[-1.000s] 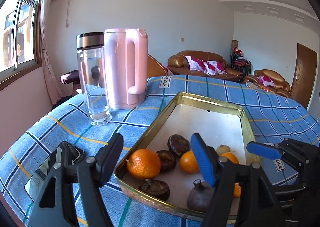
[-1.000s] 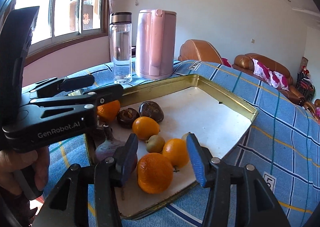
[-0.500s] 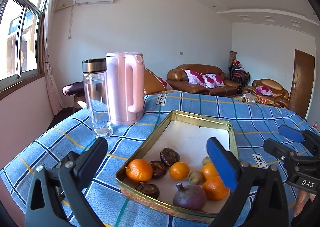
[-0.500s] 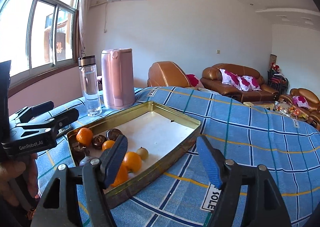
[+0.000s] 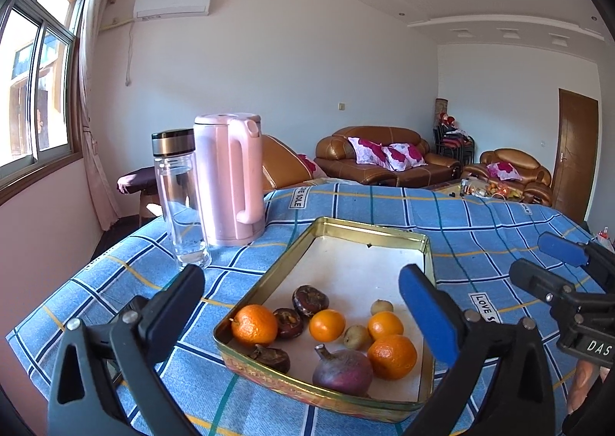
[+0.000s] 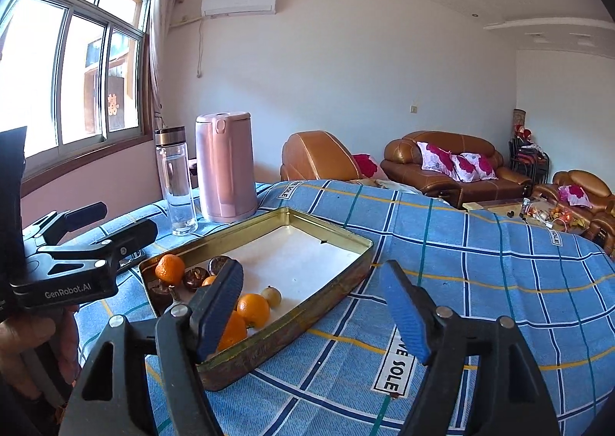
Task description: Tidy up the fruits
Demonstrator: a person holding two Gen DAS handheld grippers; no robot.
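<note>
A gold metal tray (image 5: 427,255) lies on the blue checked tablecloth; it also shows in the right wrist view (image 6: 346,284). In its near end lie several oranges (image 5: 254,324), dark mangosteens (image 5: 309,295), small brown fruits (image 5: 381,307) and a purple round fruit (image 5: 342,371). My left gripper (image 5: 300,294) is open and empty, held back above the tray's near end. My right gripper (image 6: 311,294) is open and empty, to the right of the tray over the cloth. It shows at the right edge of the left wrist view (image 5: 553,267).
A pink kettle (image 5: 228,178) and a clear water bottle (image 5: 178,198) stand on the table left of the tray. A dark phone-like object (image 6: 130,259) lies by the tray's left side. Sofas (image 5: 384,163) stand beyond the table's far edge.
Both grippers have pulled back and up from the tray, so the fruits look smaller and further away. Both stay open and empty.
</note>
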